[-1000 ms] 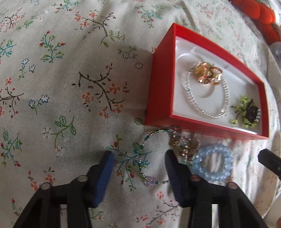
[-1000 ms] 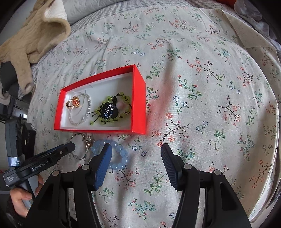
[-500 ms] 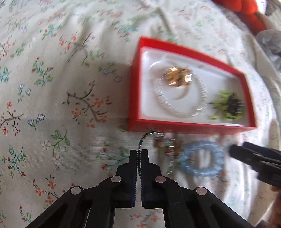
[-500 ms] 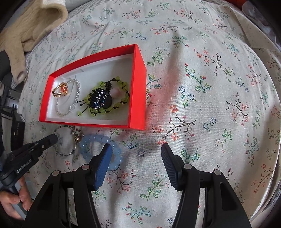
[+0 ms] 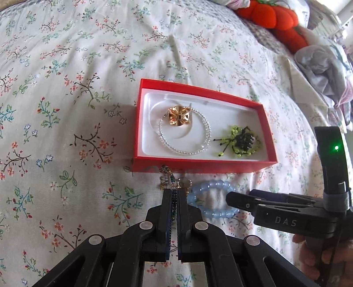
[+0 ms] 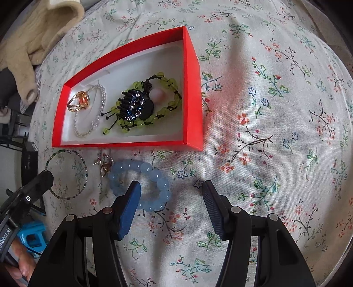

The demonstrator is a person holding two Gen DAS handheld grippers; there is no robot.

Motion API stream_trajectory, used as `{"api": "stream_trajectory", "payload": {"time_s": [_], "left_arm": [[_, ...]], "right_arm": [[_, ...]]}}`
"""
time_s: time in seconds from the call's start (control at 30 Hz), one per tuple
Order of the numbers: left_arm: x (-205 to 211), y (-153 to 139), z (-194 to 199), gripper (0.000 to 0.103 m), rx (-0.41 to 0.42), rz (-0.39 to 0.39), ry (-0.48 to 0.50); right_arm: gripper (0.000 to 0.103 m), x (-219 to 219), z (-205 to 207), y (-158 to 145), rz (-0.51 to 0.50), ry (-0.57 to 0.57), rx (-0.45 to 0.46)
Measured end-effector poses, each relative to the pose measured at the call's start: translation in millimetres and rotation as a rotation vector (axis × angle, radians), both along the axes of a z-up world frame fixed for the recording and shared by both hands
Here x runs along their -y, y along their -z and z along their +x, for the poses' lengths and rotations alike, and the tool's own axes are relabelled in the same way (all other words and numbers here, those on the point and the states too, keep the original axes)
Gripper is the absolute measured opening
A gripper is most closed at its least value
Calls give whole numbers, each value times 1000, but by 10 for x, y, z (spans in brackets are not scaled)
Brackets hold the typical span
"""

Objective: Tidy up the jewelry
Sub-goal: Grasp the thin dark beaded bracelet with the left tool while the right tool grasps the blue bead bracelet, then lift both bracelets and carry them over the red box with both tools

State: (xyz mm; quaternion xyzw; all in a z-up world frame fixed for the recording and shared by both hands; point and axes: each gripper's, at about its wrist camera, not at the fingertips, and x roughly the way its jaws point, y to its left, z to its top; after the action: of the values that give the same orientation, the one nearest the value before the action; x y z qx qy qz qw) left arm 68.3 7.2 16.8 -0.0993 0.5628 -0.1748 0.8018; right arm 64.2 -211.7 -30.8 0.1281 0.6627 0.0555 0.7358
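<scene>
My left gripper (image 5: 174,194) is shut on a thin green beaded bracelet (image 6: 66,174), which shows edge-on between its pads and reaches toward the front wall of the red box (image 5: 136,132). The box holds a gold flower ring (image 5: 178,116), a clear bead bracelet (image 5: 205,130) and a green bead bracelet with a black hair clip (image 5: 242,141). A blue bead bracelet (image 6: 143,176) lies on the sheet in front of the box. My right gripper (image 6: 171,192) hangs open just above it, its left finger (image 6: 130,203) over the near rim, pads touching nothing.
Small gold earrings (image 6: 104,164) lie between the two loose bracelets. The floral sheet (image 6: 275,132) spreads wide to the right of the box. An orange plush (image 5: 275,17) and crumpled cloth (image 5: 326,64) sit at the far edge; a beige knit (image 6: 33,39) lies beyond the box.
The left jaws closed on the thin green bracelet and rose with it. The right gripper sank closer to the blue bracelet, still open.
</scene>
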Motion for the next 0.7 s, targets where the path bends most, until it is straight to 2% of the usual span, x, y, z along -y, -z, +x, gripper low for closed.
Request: {"api": "stream_trajectory", "payload": {"time_s": [0.17,0.33,0.37,0.4,0.47,0.7], "left_arm": [[0,3,-64,0,-6,5,-11],[-23,51,-59,0,-16,15,-16],[-20,61,-57,0,-19,18,-18],[-23,71,-58,0,-21,20,-19],[-35,82,-57,0,-24,22,-23],[-95,29,-78,0,-11,12,-34]], "right_arm": [[58,-131,5,24,-29,-24,29],[39,-234,-51,27,-137,-71,70],[33,-257,-61,25,-154,-85,80],[22,-271,-73,24,-158,-99,88],[13,-274,-86,17,-144,-109,93],[12,-153,-197,-162,-40,-83,130]]}}
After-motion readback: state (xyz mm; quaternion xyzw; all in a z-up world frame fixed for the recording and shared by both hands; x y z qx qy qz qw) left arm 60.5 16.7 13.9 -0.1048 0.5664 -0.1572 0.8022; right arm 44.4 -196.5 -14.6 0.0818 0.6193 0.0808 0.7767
